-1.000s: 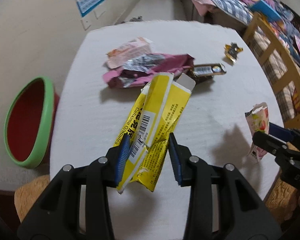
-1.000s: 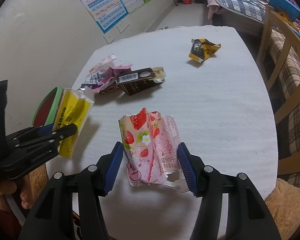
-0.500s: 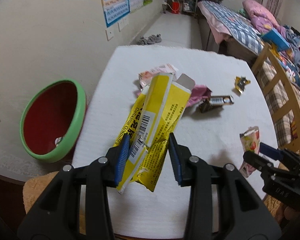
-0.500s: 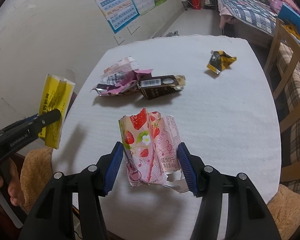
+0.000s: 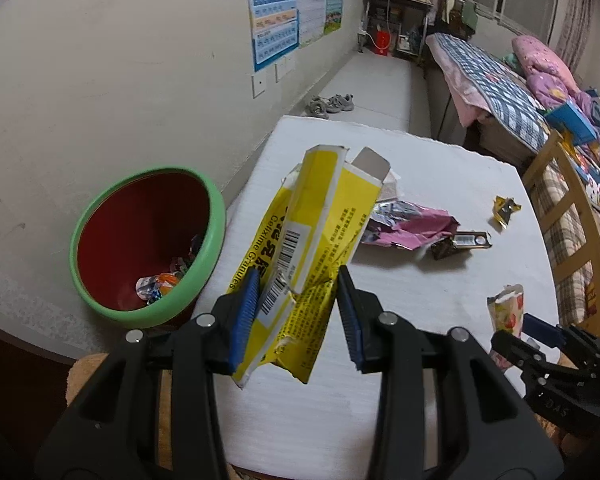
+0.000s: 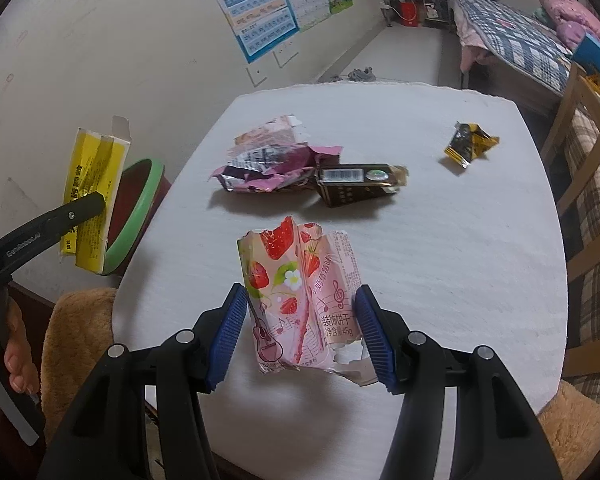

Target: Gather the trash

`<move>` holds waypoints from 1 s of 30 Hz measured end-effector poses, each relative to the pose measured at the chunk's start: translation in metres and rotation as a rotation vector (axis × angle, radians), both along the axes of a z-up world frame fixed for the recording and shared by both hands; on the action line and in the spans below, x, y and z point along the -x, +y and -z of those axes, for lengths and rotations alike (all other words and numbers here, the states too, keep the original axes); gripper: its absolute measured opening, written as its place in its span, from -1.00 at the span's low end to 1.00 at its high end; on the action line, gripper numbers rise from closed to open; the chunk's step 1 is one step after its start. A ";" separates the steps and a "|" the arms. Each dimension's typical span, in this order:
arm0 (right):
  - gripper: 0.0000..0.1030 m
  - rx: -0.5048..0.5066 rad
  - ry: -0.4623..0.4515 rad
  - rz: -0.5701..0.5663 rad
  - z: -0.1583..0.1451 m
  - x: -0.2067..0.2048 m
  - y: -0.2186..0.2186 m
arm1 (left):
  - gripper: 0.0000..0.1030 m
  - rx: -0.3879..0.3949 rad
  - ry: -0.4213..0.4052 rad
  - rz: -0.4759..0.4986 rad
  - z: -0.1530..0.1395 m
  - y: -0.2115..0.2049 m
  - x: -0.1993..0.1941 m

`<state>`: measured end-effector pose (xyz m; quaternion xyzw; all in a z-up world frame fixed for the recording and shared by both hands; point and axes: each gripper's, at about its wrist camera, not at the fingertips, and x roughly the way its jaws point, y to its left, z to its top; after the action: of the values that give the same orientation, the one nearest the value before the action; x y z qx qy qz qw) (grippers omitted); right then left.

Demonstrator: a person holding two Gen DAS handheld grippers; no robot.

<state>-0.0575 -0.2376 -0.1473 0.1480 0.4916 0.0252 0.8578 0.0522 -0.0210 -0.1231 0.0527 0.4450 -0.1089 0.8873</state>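
Left wrist view shows the left gripper [image 5: 297, 316] clamped narrowly on a crushed yellow medicine box [image 5: 320, 232], its blue pads pressing the lower end while the torn top flap points toward 12 o'clock. The box hangs clear above the near-left edge of the white table [image 5: 440, 292]. At 9 o'clock of the box stands a red bin with a green rim [image 5: 215, 216], beside the table on the wall side, with a few bright wrappers lying in its bottom. At 2 o'clock of the box a pink and silver wrapper pile [image 5: 408, 224] lies on the table, with a dark brown carton [image 5: 460, 242] just beside it. A small gold wrapper [image 5: 506, 208] lies well apart, near the far right edge.

Right wrist view shows the right gripper [image 6: 302, 332] closed at medium width on a torn pink strawberry biscuit packet [image 6: 300, 292], held upright above the near part of the table. At 9 o'clock in that view the other tool holds the yellow box in front of the bin's rim, with a hand [image 6: 9, 348] at its handle.
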 end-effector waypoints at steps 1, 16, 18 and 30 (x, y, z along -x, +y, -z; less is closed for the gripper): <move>0.07 0.002 -0.001 -0.004 -0.001 -0.001 0.002 | -0.27 0.004 -0.001 -0.006 0.000 0.003 0.000; 0.07 0.015 -0.006 -0.064 -0.011 -0.016 0.036 | -0.27 0.008 -0.024 -0.058 0.000 0.032 -0.003; 0.07 0.018 -0.005 -0.070 -0.011 -0.017 0.039 | -0.27 0.012 -0.024 -0.065 0.000 0.035 -0.003; 0.07 0.037 0.002 -0.094 -0.011 -0.024 0.053 | -0.27 0.022 -0.012 -0.077 0.007 0.045 -0.004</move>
<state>-0.0331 -0.1841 -0.1359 0.1089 0.4994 0.0562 0.8577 0.0557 0.0240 -0.1300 0.0263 0.4400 -0.0793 0.8941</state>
